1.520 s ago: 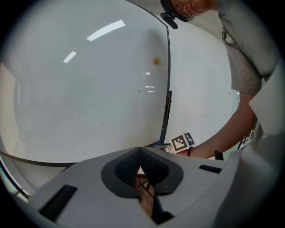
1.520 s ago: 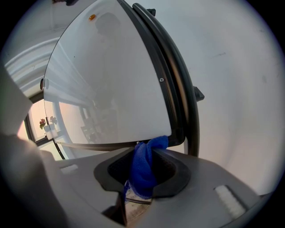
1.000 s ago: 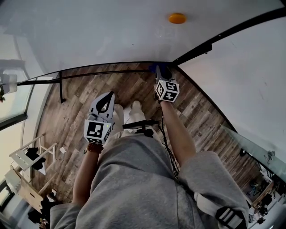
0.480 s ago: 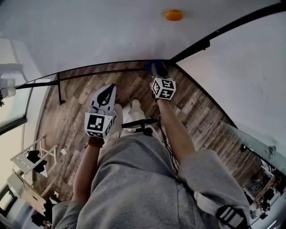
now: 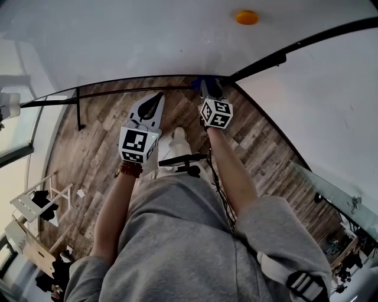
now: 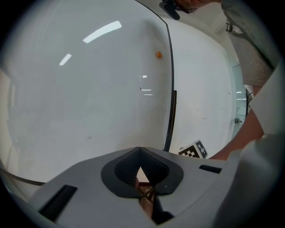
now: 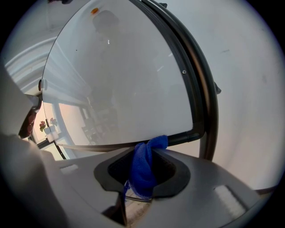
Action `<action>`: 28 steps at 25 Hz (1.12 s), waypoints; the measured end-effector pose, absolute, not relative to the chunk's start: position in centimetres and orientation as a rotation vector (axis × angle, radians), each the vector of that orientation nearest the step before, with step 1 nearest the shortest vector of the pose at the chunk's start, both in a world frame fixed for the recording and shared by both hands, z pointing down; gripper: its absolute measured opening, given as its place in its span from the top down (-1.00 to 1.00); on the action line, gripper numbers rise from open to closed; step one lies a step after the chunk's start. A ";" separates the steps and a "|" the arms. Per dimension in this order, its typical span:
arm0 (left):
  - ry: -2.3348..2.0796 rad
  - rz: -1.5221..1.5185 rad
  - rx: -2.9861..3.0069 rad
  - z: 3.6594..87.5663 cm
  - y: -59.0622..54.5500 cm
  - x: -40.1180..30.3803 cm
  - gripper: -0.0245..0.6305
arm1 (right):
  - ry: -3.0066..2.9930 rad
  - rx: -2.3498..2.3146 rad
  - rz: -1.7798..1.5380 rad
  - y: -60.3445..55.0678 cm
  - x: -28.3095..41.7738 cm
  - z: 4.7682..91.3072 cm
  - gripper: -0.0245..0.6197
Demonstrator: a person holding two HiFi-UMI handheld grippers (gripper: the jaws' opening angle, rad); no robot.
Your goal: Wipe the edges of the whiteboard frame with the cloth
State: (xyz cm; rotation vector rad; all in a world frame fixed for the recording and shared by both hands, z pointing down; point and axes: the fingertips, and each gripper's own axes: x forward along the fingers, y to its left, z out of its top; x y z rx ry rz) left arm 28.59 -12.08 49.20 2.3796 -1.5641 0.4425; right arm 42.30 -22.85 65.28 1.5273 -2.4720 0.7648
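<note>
Right hand-held gripper (image 7: 147, 153) is clamped on the bunched, fuzzy blue cloth (image 7: 142, 171), whose tip is pressed against the bottom rail of the smooth black whiteboard frame (image 7: 192, 89), right at its lower corner. Left hand-held gripper (image 6: 140, 153) hangs below that rail, jaws together with nothing between them, above the wood-plank floor (image 5: 94, 141).

A wooden plank floor (image 5: 88, 153) is seen below, and white shoes (image 5: 178, 140) are placed on it. An orange round magnet (image 5: 247, 17) is seen high up. Pale wooden furniture (image 5: 35, 250) is found at the lower left.
</note>
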 end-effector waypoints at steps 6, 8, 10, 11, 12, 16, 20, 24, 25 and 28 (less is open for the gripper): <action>-1.572 0.430 2.361 49.5 -13.0 28.0 0.90 | -2.460 1.561 0.812 -22.7 41.4 65.2 0.56; -1.566 0.433 2.364 49.5 -13.0 27.9 0.90 | -2.455 1.566 0.825 -22.6 41.1 65.3 0.56; -1.562 0.432 2.364 49.5 -13.1 27.5 0.90 | -2.452 1.570 0.829 -22.5 40.8 65.2 0.56; -1.561 0.428 2.362 49.4 -13.1 27.3 0.90 | -2.450 1.573 0.829 -22.5 40.6 65.2 0.56; -1.559 0.423 2.360 49.4 -13.1 27.2 0.90 | -2.449 1.575 0.829 -22.5 40.5 65.2 0.56; -1.547 0.414 2.358 49.4 -12.9 26.5 0.90 | -2.437 1.576 0.827 -22.4 39.8 65.1 0.56; -1.531 0.403 2.361 49.2 -12.9 26.0 0.90 | -2.427 1.581 0.821 -22.2 39.1 64.9 0.56; -1.517 0.389 2.368 49.1 -13.1 25.7 0.90 | -2.422 1.595 0.834 -22.1 38.6 64.8 0.56; -1.509 0.387 2.373 49.0 -13.1 25.7 0.90 | -2.422 1.604 0.843 -22.1 38.5 64.7 0.56; -1.476 0.392 2.388 49.1 -12.9 25.6 0.90 | -2.426 1.607 0.841 -21.9 37.8 64.5 0.56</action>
